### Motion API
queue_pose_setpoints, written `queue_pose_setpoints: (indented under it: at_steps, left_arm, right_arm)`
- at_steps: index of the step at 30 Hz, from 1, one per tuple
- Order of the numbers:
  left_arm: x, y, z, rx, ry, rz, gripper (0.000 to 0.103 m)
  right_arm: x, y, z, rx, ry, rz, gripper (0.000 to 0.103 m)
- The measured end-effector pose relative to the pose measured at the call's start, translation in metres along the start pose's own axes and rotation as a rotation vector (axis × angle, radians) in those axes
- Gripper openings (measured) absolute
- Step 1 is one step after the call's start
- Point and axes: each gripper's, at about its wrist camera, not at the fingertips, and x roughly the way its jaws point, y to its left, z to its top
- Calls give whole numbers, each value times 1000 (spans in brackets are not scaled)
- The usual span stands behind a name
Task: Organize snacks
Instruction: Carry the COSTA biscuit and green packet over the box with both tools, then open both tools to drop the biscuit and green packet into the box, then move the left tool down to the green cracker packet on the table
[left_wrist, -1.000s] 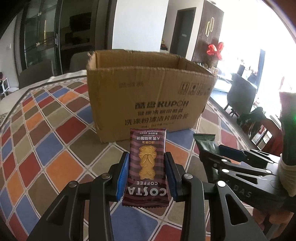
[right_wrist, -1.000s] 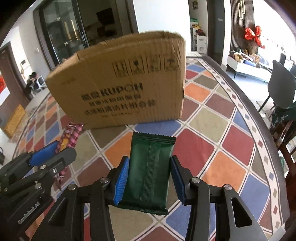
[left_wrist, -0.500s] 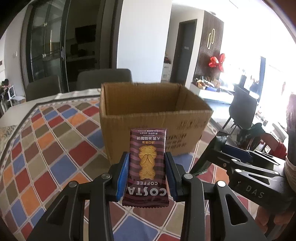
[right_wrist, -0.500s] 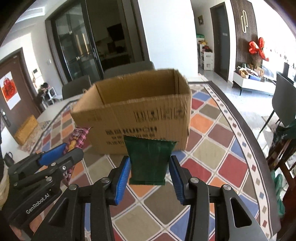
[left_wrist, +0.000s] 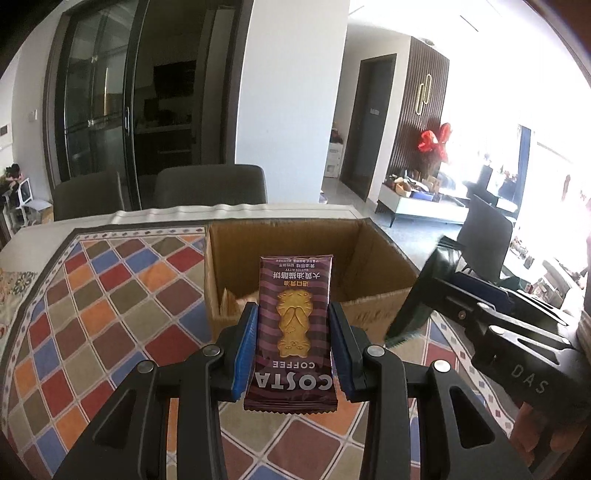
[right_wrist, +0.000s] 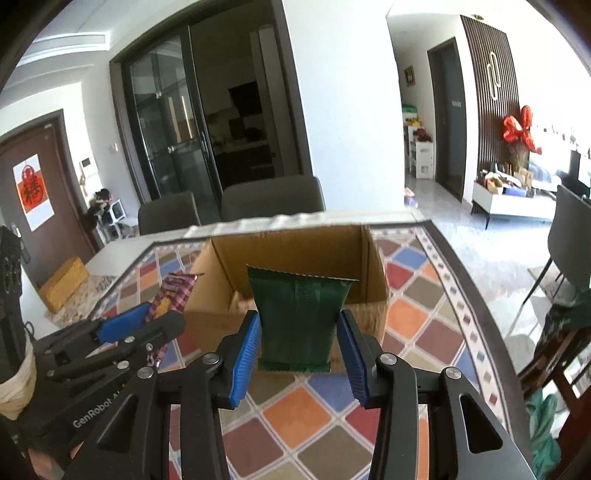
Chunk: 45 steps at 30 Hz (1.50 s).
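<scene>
Nearest, the left gripper (left_wrist: 293, 341) clamps a Costa Coffee biscuit packet (left_wrist: 292, 332); the right gripper (right_wrist: 300, 349) pinches a green snack packet (right_wrist: 298, 319). Beyond, the cardboard box (left_wrist: 373, 254) on the patterned tablecloth (left_wrist: 103, 306) already holds some packets; these two remain.

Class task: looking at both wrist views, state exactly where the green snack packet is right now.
The green snack packet is clamped in the right tool, raised before the open cardboard box; in the left wrist view it appears at right, beside the box.
</scene>
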Motion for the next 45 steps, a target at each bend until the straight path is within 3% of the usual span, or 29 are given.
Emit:
queue_pose_setpoints:
  at_steps: [5, 11, 15, 18, 21, 28, 39, 45]
  left_arm:
    - [3, 1, 20, -1, -5, -4, 37]
    - [43, 9, 52, -22, 75, -18, 37]
    - [62, 6, 64, 17, 104, 5, 38]
    - [72, 2, 69, 32, 117, 21, 43]
    - [80, 1, 74, 43, 129, 43, 59]
    - [62, -1, 60, 59, 100, 37, 62]
    - [21, -21, 25, 138, 62, 7, 62]
    - [11, -32, 2, 214, 76, -12, 63]
  right_arm:
    - [0, 2, 22, -10, -30, 9, 38]
    - [25, 1, 48, -1, -14, 6, 33]
    - [35, -2, 62, -21, -15, -39, 33]
    - [42, -5, 68, -22, 2, -43, 33]
    - [46, -8, 71, -15, 11, -50, 33]
    - [44, -9, 62, -15, 30, -56, 34]
    - [15, -13, 24, -4, 35, -77, 50]
    - [-2, -20, 1, 30, 42, -129, 57]
